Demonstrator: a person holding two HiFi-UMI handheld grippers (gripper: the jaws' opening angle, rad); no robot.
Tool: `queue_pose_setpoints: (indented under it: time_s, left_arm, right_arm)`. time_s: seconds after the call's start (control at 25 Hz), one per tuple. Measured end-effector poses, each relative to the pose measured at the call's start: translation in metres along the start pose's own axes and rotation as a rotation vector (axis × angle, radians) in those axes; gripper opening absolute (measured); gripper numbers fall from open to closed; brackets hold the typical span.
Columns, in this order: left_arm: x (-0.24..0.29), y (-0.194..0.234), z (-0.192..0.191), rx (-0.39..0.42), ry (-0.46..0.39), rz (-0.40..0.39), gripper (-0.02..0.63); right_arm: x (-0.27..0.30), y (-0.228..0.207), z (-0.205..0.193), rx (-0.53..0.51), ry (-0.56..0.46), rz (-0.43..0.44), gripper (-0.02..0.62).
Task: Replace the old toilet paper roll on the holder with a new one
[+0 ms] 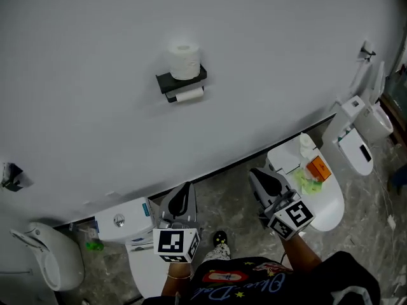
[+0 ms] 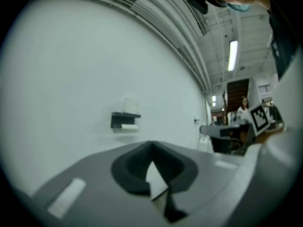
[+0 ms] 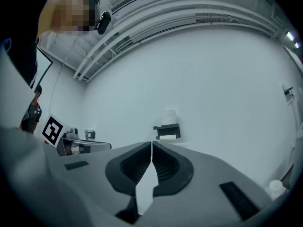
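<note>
Two tongs (image 1: 184, 189) (image 1: 257, 175) shut; two rolls (image 1: 185, 61) (image 1: 189, 94), one holder (image 1: 166, 81).

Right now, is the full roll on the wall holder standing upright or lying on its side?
Upright: the full roll stands on end atop the black holder, its core hole facing up.

No wording can be read with certainty. The person's black shirt (image 1: 267, 283) bears pale cursive lettering across its front, too blurred and cut off by the frame edge to make out.
</note>
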State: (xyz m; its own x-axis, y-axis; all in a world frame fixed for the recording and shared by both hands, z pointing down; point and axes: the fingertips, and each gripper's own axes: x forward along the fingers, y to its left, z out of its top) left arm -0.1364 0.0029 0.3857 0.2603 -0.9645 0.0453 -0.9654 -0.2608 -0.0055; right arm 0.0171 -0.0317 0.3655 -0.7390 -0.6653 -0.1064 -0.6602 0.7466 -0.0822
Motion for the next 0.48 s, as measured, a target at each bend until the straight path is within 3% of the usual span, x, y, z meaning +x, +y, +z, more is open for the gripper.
queue_pose_setpoints:
  time_s: [0.2,0.48]
  left_arm:
    - [0.058,0.037,0.013,0.012,-0.012,-0.021,-0.009]
    - [0.092,0.045,0.019,0.005,-0.010,-0.008,-0.009]
  right_arm:
    - [0.056,-0.026,0.000,-0.009,0.014,-0.015,0.015]
    - [0.086,-0.059,-0.002,0.007,0.040,-0.002,0.015]
